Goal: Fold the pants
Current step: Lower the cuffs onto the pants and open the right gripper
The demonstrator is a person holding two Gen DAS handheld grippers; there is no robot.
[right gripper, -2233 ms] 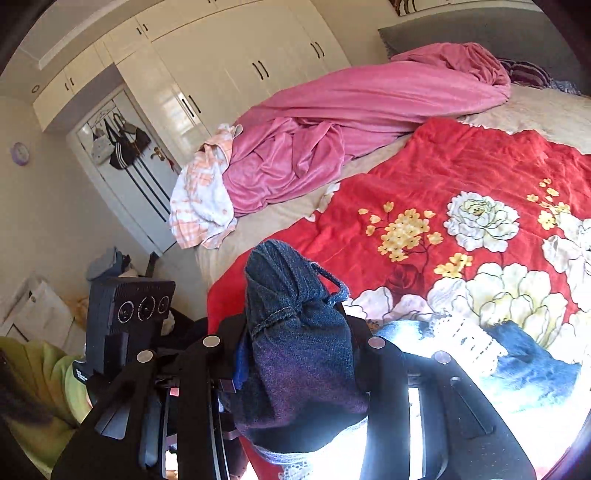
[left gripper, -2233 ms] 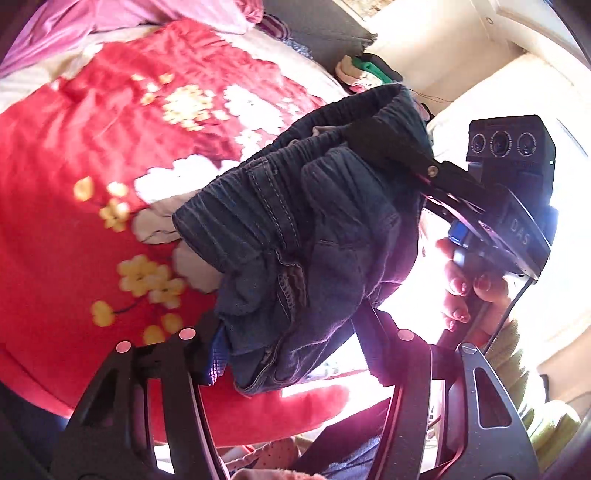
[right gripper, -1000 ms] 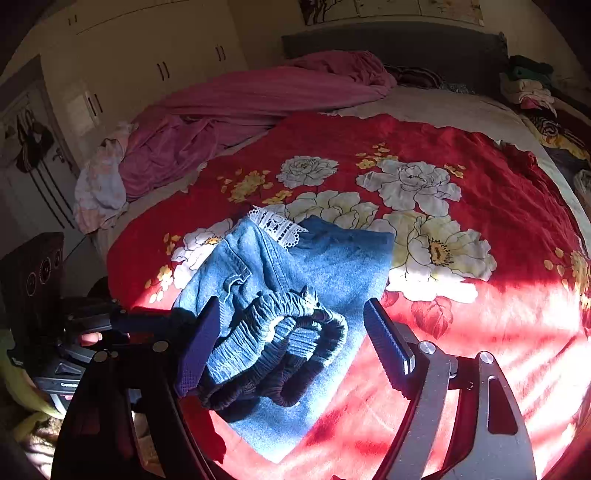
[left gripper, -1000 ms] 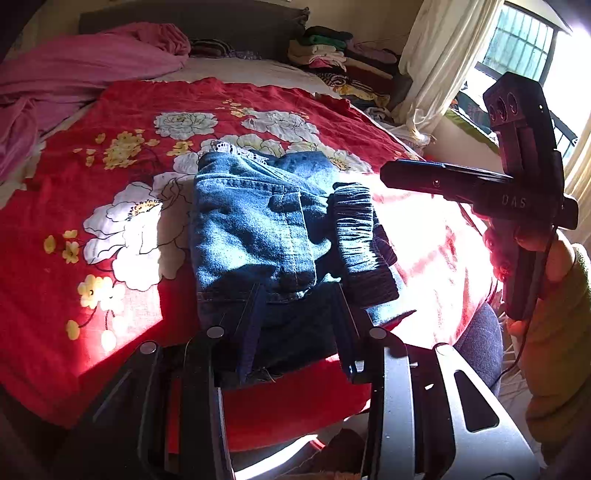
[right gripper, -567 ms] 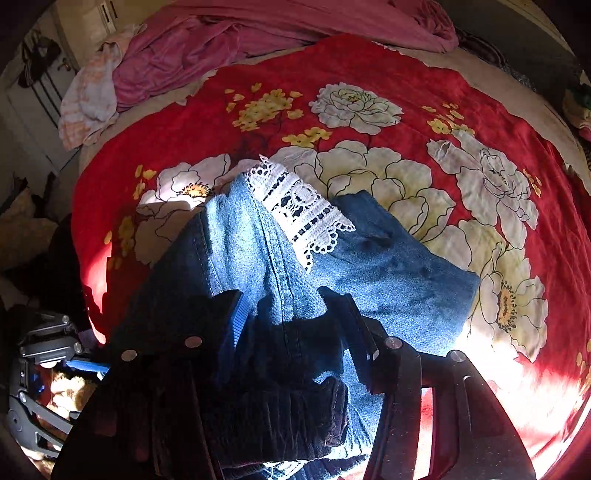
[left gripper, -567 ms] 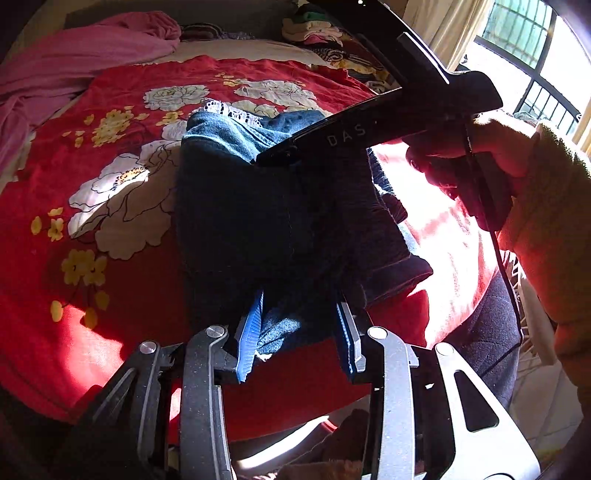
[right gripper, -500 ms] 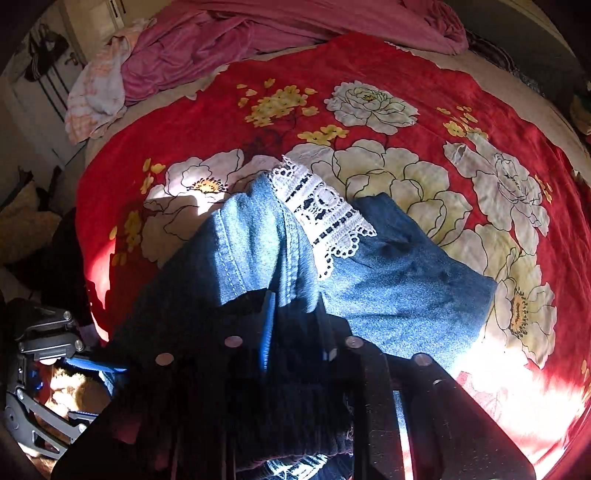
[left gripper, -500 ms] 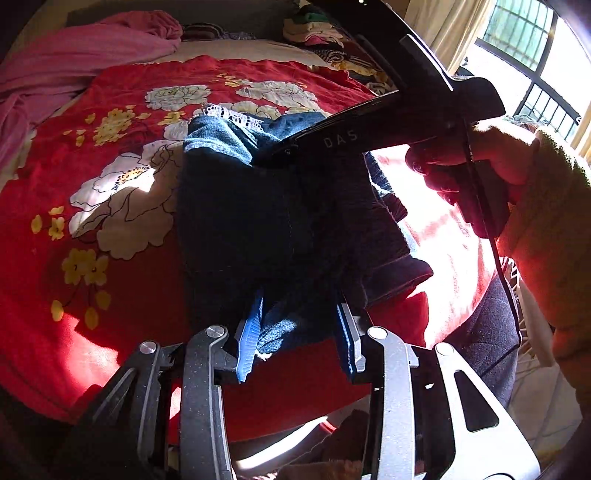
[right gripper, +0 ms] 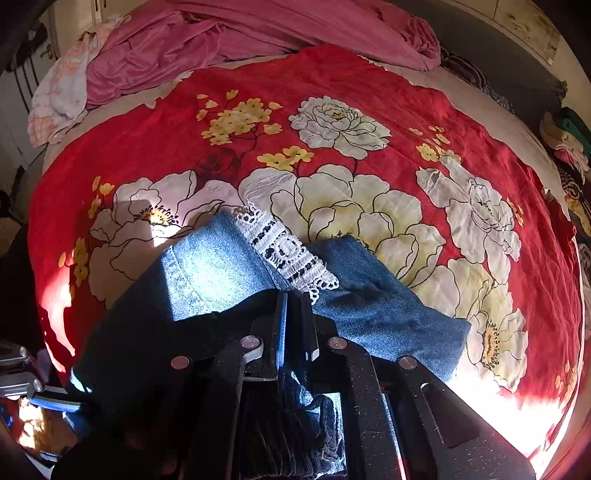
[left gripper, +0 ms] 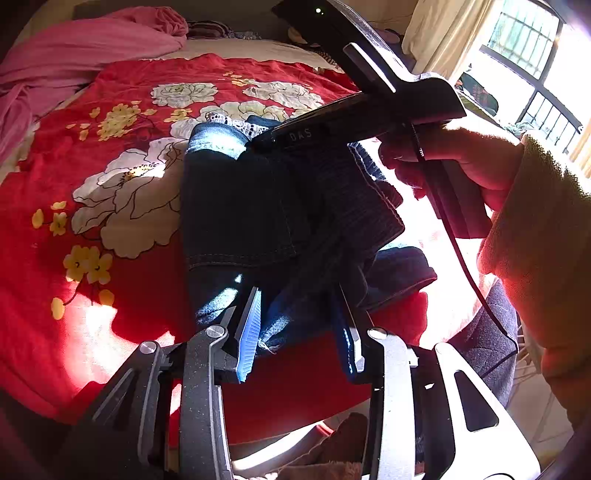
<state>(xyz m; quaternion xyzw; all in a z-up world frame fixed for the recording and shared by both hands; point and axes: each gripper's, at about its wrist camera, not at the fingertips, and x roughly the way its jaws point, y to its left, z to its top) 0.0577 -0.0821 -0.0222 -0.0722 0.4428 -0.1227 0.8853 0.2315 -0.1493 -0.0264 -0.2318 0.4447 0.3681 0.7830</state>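
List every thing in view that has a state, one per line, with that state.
Jeans: folded on the bed, lace hem showing, near edge bunched.
Left gripper: shut on the jeans' near edge.
Right gripper: shut, fingers pressed together above the jeans; a grip on them cannot be told.
Red cover: spread flat.
Pink blanket: crumpled.

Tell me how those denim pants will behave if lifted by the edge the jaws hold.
The pants would probably sag and drape, since they already bunch in soft folds on the red bedspread. Layers may slide apart: the fold looks loose, with the lace hem sticking out. The denim looks thick, so likely heavy enough to drag.
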